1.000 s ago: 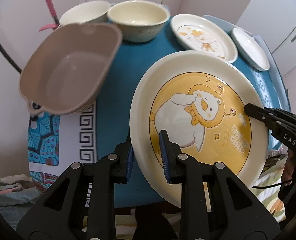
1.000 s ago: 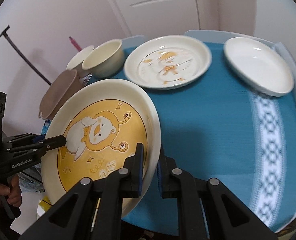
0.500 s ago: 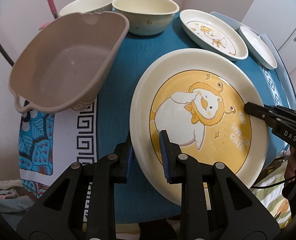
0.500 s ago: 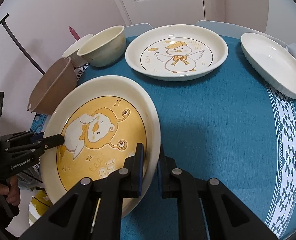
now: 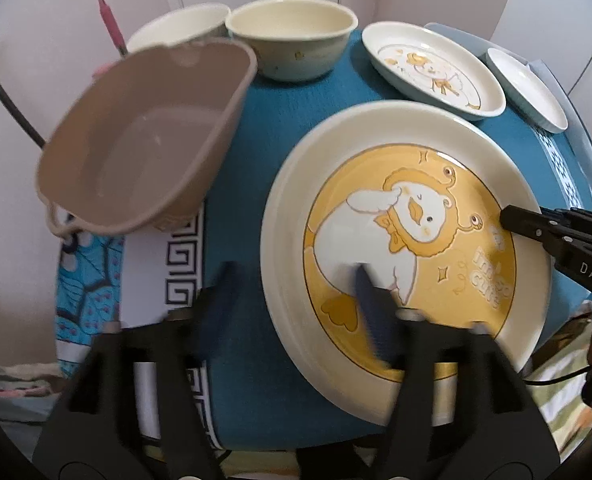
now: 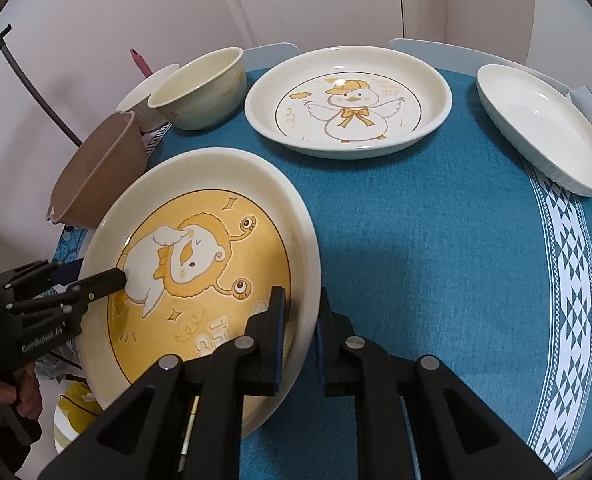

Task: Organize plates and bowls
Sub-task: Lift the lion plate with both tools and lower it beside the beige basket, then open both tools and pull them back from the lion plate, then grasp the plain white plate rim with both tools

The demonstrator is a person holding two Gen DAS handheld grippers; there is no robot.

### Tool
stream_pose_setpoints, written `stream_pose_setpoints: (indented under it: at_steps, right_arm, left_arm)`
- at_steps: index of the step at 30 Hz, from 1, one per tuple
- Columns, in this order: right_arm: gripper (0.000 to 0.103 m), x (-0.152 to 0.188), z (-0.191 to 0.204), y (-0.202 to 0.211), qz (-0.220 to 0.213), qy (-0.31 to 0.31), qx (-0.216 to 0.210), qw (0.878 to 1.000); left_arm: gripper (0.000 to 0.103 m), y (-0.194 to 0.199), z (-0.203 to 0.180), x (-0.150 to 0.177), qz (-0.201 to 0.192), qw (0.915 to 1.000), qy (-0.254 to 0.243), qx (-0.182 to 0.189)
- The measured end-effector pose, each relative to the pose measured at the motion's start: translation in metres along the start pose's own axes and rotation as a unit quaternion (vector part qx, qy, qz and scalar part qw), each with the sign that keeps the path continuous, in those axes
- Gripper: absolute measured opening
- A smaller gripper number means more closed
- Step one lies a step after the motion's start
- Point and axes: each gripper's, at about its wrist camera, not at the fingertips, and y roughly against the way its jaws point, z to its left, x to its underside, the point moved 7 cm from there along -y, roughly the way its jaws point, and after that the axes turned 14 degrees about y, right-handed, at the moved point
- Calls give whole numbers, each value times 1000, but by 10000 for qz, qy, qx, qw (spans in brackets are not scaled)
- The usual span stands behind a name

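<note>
Seen from the left wrist, the left gripper [image 5: 296,280] is shown with jaws just spread and blurred, the near rim of the glossy round yellow plate [image 5: 407,240] lying loose between them, while a matte taupe tub [image 5: 144,136] and a cream bowl [image 5: 292,46] are set beyond on woven teal cloth [image 5: 296,120]. From the right wrist, the right gripper [image 6: 300,326] is seen pinched on the plate's rim, the plate tilted up leftward, its cartoon head pointed away from the jaws.

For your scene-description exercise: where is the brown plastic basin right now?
In the left wrist view, the brown basin sits at the table's left edge, beside the cream bowl.
</note>
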Motion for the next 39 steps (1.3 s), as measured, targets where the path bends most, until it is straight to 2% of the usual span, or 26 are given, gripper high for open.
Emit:
stream_pose_setpoints:
  at_steps: [2,4,5,6,7,8,12,14,17,19,21,23,26,28,31,34,37,39]
  right_arm:
    - [14,0,0,2,-17,15,45,10000]
    - [26,-1,0,6,-87,89,142,9998]
    - [48,-2,0,7,-106,102,158,9998]
    - [80,-2,0,9,-128,93,128,9998]
    - [94,-2,-1,12,-160,51,74,9998]
    - [102,-2,-2,16,-225,4,54,9997]
    - [102,-5,-8,38,-363,-38,163,9992]
    - [102,-8,-11,55,-431,-21,234,9988]
    - [102,-19,-16,91,-672,-44,361,9971]
    - [102,-27,-22,118,-926,-120,451,9946]
    - [102,-35,-34,148,-1223,-280,614,9902]
    - [102,-39,-46,167,-1249,-441,843,9876]
    - [102,-41,-72,191,-1177,-848,1268,9813]
    - [102,-40,-92,203,-1239,-1080,1616,9731]
    - [102,-42,-119,206,-1097,-1254,1846,9686]
    - [102,-39,-155,200,-1022,-1614,1710,9666]
    - [102,-34,-198,178,-829,-1965,1574,9642]
    - [98,-29,-219,159,-721,-2075,1465,9645]
  left_arm:
    - [77,6,-1,-2,-136,9999,-40,-41]
    - [78,9,-4,-1,-121,9999,-86,-88]
    - [78,11,-5,0,-96,9998,-113,-105]
    - [78,14,-6,1,-87,9998,-134,-111]
    - [78,20,-8,3,-107,9998,-160,-104]
    - [78,29,-10,4,-156,9996,-201,-108]
    - [78,72,-25,-8,-618,9974,-363,-38]
    - [84,99,-36,-21,-909,9948,-435,135]
    - [103,145,-59,-49,-1559,9848,-588,485]
    - [103,170,-78,-70,-1982,9743,-772,742]
    - [103,177,-100,-86,-2063,9689,-1022,907]
    - [103,176,-123,-100,-1926,9668,-1259,1108]
    - [103,168,-164,-122,-1618,9605,-1543,1656]
    - [103,158,-195,-135,-1341,9575,-1692,1915]
    - [103,134,-236,-152,-840,9546,-1828,2198]
    - [103,100,-267,-167,-357,9564,-1793,2279]
    - [102,54,-297,-178,102,9623,-1743,2087]
    - [96,26,-313,-182,325,9654,-1754,1903]
